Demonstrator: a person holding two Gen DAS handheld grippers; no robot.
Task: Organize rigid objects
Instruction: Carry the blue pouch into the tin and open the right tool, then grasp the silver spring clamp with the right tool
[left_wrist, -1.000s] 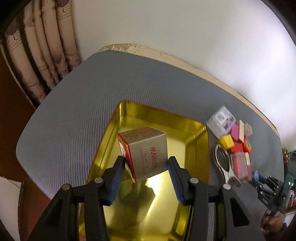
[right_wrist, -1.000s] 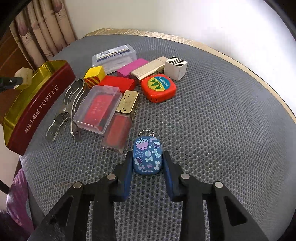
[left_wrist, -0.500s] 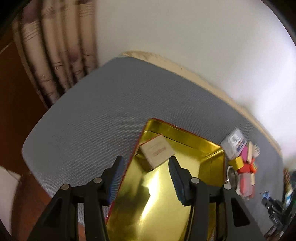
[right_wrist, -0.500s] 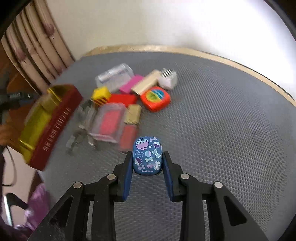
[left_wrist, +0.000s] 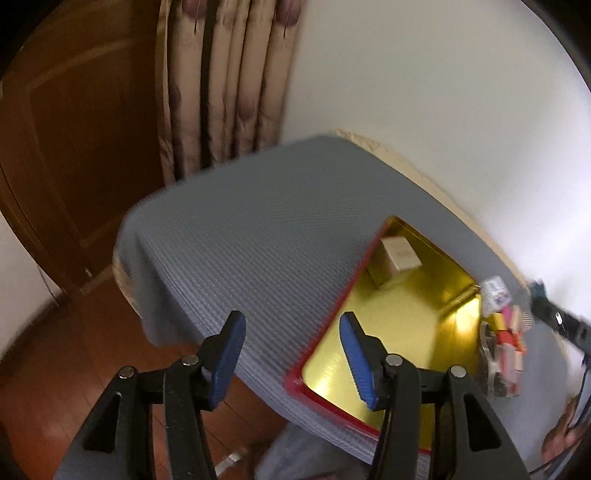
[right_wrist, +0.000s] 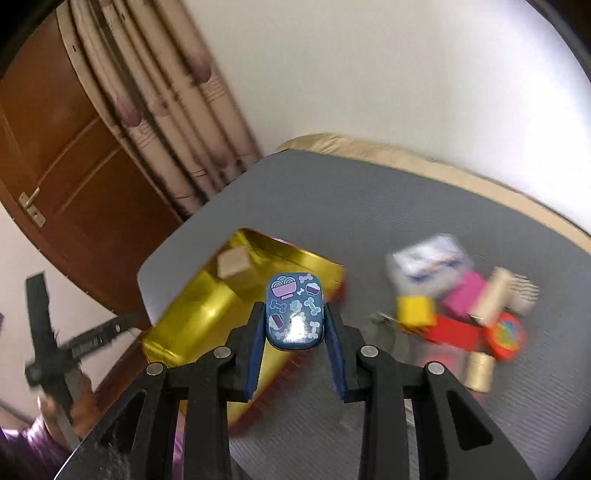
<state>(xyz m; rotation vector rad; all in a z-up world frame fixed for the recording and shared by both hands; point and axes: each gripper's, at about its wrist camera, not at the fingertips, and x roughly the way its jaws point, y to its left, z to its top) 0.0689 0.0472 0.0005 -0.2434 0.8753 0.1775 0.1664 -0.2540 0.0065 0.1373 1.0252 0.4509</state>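
A gold tin tray (left_wrist: 399, 325) with a red outer wall lies on the grey table; it also shows in the right wrist view (right_wrist: 199, 314). A small beige box (left_wrist: 400, 253) sits in its far corner, also seen from the right wrist (right_wrist: 233, 263). My left gripper (left_wrist: 291, 354) is open and empty, pulled back over the table's near-left edge. My right gripper (right_wrist: 295, 328) is shut on a small blue patterned tin (right_wrist: 295, 310) and holds it in the air above the tray's right end.
A pile of small items lies right of the tray: a clear plastic case (right_wrist: 428, 258), a yellow block (right_wrist: 415, 310), a pink block (right_wrist: 463, 301), a red round tape (right_wrist: 504, 334). Curtains and a wooden door stand beyond the table's left edge.
My left gripper let go of the beige box in the tray and drew back and left. My right gripper lifted the blue tin off the table and carried it left over the tray.
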